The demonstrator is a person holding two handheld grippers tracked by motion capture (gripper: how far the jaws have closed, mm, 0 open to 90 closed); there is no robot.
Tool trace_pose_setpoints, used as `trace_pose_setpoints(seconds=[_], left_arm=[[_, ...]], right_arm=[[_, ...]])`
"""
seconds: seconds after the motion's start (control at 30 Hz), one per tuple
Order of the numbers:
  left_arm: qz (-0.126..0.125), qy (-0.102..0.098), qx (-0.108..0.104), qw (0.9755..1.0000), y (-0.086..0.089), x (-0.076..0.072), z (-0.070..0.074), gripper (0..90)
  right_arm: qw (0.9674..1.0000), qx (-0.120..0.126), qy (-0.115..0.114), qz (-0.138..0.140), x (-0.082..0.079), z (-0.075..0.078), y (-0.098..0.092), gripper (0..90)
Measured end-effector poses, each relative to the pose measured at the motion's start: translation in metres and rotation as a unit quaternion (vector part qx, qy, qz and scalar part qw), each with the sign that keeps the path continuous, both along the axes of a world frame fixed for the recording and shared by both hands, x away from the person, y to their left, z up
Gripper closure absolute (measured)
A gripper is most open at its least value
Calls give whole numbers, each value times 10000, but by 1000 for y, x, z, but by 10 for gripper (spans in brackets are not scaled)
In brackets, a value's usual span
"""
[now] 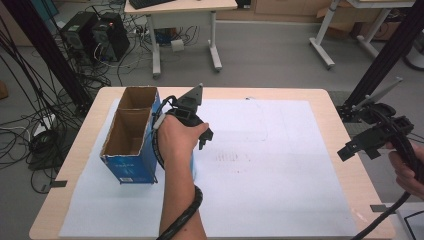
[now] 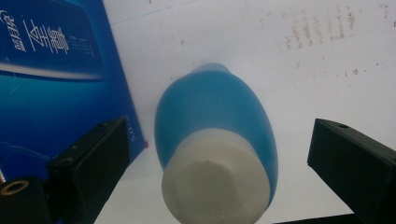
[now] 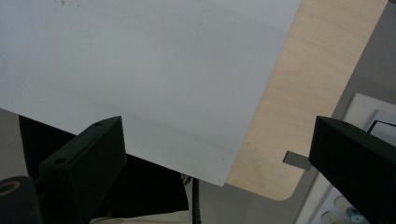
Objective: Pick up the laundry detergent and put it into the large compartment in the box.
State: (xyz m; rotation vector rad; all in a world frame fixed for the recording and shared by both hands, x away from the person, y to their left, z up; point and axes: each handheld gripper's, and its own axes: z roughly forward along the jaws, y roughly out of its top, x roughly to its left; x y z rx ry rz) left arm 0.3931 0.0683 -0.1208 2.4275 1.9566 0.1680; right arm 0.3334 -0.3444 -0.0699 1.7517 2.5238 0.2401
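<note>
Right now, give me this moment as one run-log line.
left claw: open, straddling blue bottle with white cap, no contact | bottle beside blue carton | right claw: open, empty, off table's right edge

In the high view the left hand (image 1: pixel 176 140) and forearm cover nearly all of the bottle (image 1: pixel 193 167); a blue sliver shows at the wrist's 3 o'clock. The right hand (image 1: pixel 407 172) is cut off by the frame's edge at 3 o'clock. In the left gripper view the bottle's cap (image 2: pixel 217 184) runs off the frame at 6 o'clock, and the box's (image 2: pixel 56 79) print is blurred.
</note>
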Motion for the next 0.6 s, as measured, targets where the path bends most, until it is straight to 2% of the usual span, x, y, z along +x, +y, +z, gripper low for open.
trace_pose_setpoints(seconds=[0.2, 0.33, 0.47, 0.6], left_arm=[[-18, 42, 38, 10000, -2, 2, -5, 99], [-31, -32, 55, 10000, -3, 0, -6, 140], [-30, -38, 120, 9999, -5, 0, -7, 216], [-9, -75, 145, 9999, -6, -2, -8, 334]], right_arm=[[10000, 1, 13, -6, 1, -1, 1, 40], [10000, -4, 36, -23, 3, -2, 1, 40], [10000, -4, 22, -3, 3, -1, 2, 40], [10000, -27, 12, 36, 3, -2, 2, 40]])
